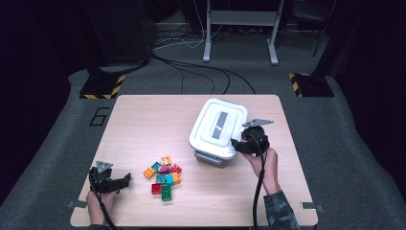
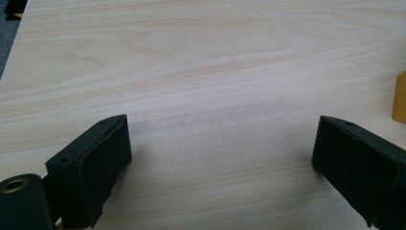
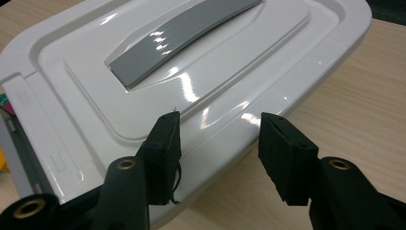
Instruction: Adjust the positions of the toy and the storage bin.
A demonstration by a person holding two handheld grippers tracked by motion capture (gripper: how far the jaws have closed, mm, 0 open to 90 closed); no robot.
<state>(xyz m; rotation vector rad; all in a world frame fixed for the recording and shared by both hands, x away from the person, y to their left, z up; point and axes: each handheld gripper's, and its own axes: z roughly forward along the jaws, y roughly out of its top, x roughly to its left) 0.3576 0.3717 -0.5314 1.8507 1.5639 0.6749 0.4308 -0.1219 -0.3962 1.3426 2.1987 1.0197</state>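
Grey carpet surrounds the pale wooden table [image 1: 143, 120]; left gripper [image 1: 125, 180] gapes wide, empty, while right gripper [image 3: 218, 143] straddles the white lid's [image 3: 268, 52] rim, grip unclear.

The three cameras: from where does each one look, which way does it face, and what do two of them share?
High view: above the person's side, facing forward and down on the light wooden table; both forearms show.
Left gripper view: on the left gripper, facing bare tabletop between wide-apart jaws.
Right gripper view: on the right gripper, jaws astride the edge of the glossy white plastic lid with a grey handle.
Shared: the high view also shows that lid.
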